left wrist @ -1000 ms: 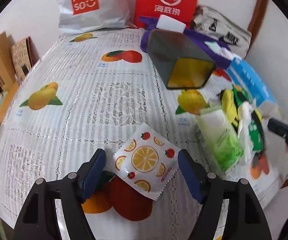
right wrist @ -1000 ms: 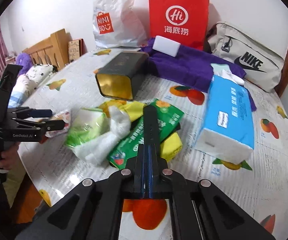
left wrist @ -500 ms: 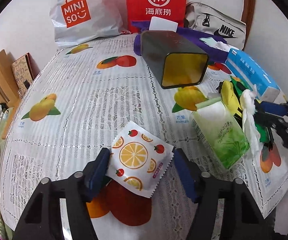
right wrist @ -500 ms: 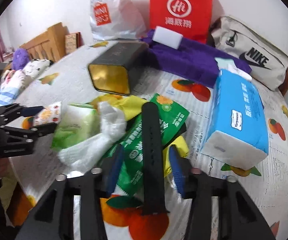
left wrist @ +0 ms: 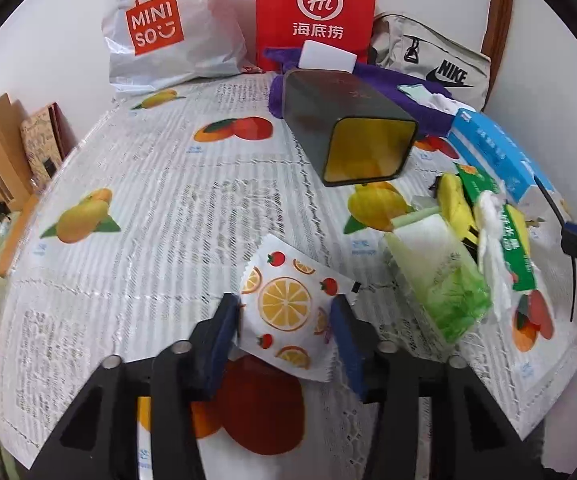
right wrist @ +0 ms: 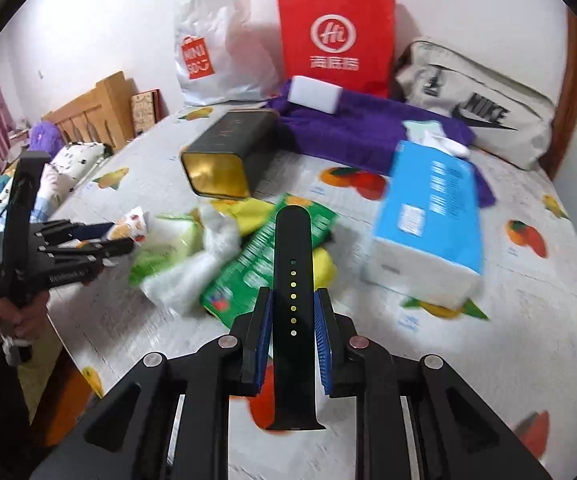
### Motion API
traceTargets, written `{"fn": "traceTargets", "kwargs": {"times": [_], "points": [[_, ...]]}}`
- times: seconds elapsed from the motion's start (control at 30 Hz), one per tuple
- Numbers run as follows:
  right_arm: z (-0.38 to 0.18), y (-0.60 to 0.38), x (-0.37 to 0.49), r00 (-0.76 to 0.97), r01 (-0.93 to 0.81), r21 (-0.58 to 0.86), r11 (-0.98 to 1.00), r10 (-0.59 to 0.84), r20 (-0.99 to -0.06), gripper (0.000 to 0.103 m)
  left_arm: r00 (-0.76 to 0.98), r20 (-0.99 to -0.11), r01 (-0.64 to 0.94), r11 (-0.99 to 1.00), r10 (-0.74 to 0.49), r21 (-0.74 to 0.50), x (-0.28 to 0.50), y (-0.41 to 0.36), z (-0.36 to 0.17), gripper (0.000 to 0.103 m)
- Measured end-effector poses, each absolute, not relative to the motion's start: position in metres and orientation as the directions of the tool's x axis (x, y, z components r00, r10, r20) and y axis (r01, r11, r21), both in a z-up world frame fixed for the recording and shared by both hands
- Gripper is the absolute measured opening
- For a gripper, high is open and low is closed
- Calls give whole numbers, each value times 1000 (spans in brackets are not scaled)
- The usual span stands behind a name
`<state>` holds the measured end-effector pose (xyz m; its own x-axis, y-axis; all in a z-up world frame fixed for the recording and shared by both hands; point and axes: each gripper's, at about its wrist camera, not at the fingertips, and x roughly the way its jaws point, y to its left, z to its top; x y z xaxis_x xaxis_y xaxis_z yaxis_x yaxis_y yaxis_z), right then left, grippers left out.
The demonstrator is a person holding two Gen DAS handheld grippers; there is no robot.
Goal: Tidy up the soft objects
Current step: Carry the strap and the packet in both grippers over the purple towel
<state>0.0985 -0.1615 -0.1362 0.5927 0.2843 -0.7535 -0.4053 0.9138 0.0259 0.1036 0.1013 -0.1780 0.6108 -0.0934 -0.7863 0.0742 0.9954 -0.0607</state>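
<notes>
My left gripper (left wrist: pixel 286 308) is shut on a white packet printed with orange slices (left wrist: pixel 284 276); its blue pads press both side edges, and the packet tilts up off the fruit-print tablecloth (left wrist: pixel 148 208). In the right wrist view this left gripper (right wrist: pixel 122 236) is at the left with the packet (right wrist: pixel 134 220) at its tips. My right gripper (right wrist: pixel 293 292) has a black watch strap (right wrist: pixel 293 240) flat between its pads. The jaws are closing on it and it is held off the table. A dark tin with a gold inside (left wrist: pixel 364 136) lies on its side mid-table.
A pile lies between the grippers: green tissue pack (right wrist: pixel 168 240), white crumpled wad (right wrist: pixel 212 252), green packet (right wrist: pixel 256 264), yellow cloth (left wrist: pixel 454 200). A blue tissue pack (right wrist: pixel 432 208), purple towel (right wrist: pixel 360 124), white sponge (right wrist: pixel 316 94) and three bags stand behind. Table edge and bed are at left.
The left jaws closed in onto the fruit-print packet and tipped it up. The right jaws opened from shut, then narrowed on the strap, and the gripper shifted over the pile.
</notes>
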Motion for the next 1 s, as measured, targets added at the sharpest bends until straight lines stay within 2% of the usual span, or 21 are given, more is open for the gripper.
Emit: {"fn": "traceTargets", "kwargs": {"times": [0.07, 0.2, 0.27, 0.33, 0.37, 0.4, 0.5, 0.57, 0.77, 1.0], "points": [[-139, -173, 94, 589, -389, 25, 921, 269, -762, 20, 600, -792, 89, 993, -116, -78, 103, 99, -180, 80], [-148, -195, 89, 584, -348, 33, 937, 244, -774, 20, 606, -794, 91, 996, -47, 11, 106, 87, -185, 83], [-154, -204, 88, 580, -330, 46, 943, 241, -778, 20, 618, -785, 96, 995, -50, 12, 108, 86, -185, 83], [-158, -211, 89, 577, -321, 58, 945, 243, -780, 20, 630, -775, 109, 994, -55, 18, 109, 85, -184, 72], [-160, -213, 89, 575, -318, 61, 946, 244, -781, 20, 635, -770, 121, 993, -63, 18, 110, 84, -183, 57], [-162, -216, 89, 574, -314, 64, 947, 244, -782, 20, 637, -768, 128, 992, -66, 21, 110, 82, -182, 50], [-167, -221, 90, 568, -306, 76, 949, 246, -785, 20, 638, -768, 152, 986, -51, 62, 109, 72, -180, 38], [-170, -223, 91, 567, -299, 77, 951, 241, -788, 20, 635, -769, 157, 987, -71, 38, 109, 70, -179, 29], [-173, -226, 93, 553, -293, 90, 952, 246, -796, 20, 622, -776, 118, 992, -107, -42, 112, 76, -176, 21], [-165, -229, 93, 550, -292, 99, 951, 251, -796, 20, 615, -775, 94, 989, -145, -110, 109, 82, -165, 20]]}}
